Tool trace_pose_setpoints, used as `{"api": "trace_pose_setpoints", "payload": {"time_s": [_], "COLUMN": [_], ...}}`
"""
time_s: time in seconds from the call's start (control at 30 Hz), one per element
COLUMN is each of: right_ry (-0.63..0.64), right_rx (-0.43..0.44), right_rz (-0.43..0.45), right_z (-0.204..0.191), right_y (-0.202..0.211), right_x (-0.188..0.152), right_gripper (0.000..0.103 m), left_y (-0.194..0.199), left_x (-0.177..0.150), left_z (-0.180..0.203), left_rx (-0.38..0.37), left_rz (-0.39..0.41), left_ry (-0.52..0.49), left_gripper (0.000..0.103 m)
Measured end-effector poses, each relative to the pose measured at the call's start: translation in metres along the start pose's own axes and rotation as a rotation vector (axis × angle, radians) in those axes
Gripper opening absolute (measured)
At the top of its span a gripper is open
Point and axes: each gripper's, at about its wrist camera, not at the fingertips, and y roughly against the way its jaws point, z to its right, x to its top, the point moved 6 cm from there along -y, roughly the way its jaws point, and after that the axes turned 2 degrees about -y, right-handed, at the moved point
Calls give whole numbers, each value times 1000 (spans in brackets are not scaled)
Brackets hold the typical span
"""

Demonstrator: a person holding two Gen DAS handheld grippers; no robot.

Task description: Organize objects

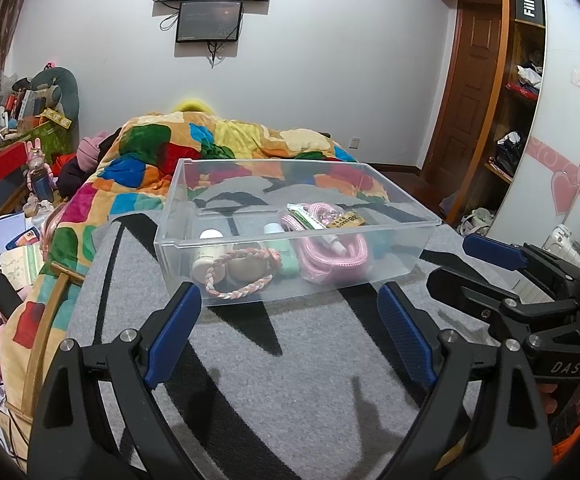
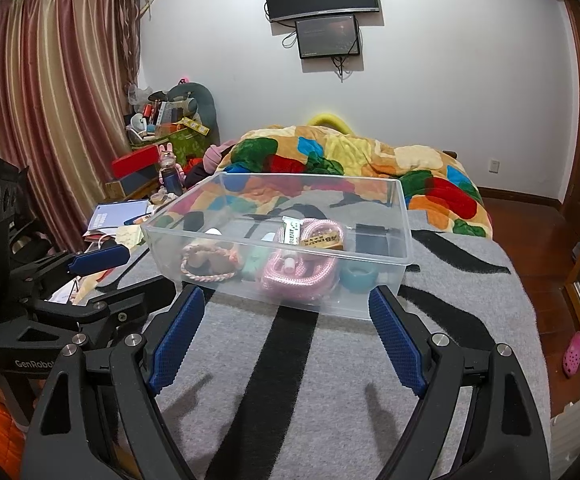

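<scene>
A clear plastic bin point(image 1: 210, 184) point(image 2: 403, 216) stands on the grey and black striped blanket point(image 1: 290, 360) point(image 2: 329, 380). Inside lie a braided pink-white bracelet point(image 1: 242, 276) point(image 2: 206, 268), a coiled pink cord point(image 1: 337, 256) point(image 2: 301, 276), a small white-capped bottle point(image 1: 210, 252), a mint green bottle point(image 1: 286, 256), a white tube point(image 1: 309, 218) point(image 2: 291, 230), a tan eraser point(image 1: 347, 220) point(image 2: 323, 242) and a teal ring point(image 2: 357, 276). My left gripper point(image 1: 290, 312) is open and empty just before the bin. My right gripper point(image 2: 286, 312) is open and empty too, also just short of it.
A colourful patchwork quilt point(image 1: 218, 140) point(image 2: 349, 160) is heaped behind the bin. Cluttered boxes, books and toys fill the floor left of the bed point(image 1: 14, 200) point(image 2: 158, 152). A wardrobe with shelves point(image 1: 521, 80) stands to the right. Each gripper shows in the other's view point(image 1: 529, 280) point(image 2: 70, 280).
</scene>
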Motion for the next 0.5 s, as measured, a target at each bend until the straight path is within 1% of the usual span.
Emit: {"api": "trace_pose_setpoints", "payload": {"time_s": [0.5], "right_ry": [-5], "right_rx": [12], "right_rz": [-1], "right_z": [-2], "right_y": [1], "right_x": [2], "right_gripper": [82], "left_y": [2], "left_x": [1], "left_z": [-1], "left_rx": [3], "left_rz": [7], "left_ry": [5], "left_gripper": [93]}}
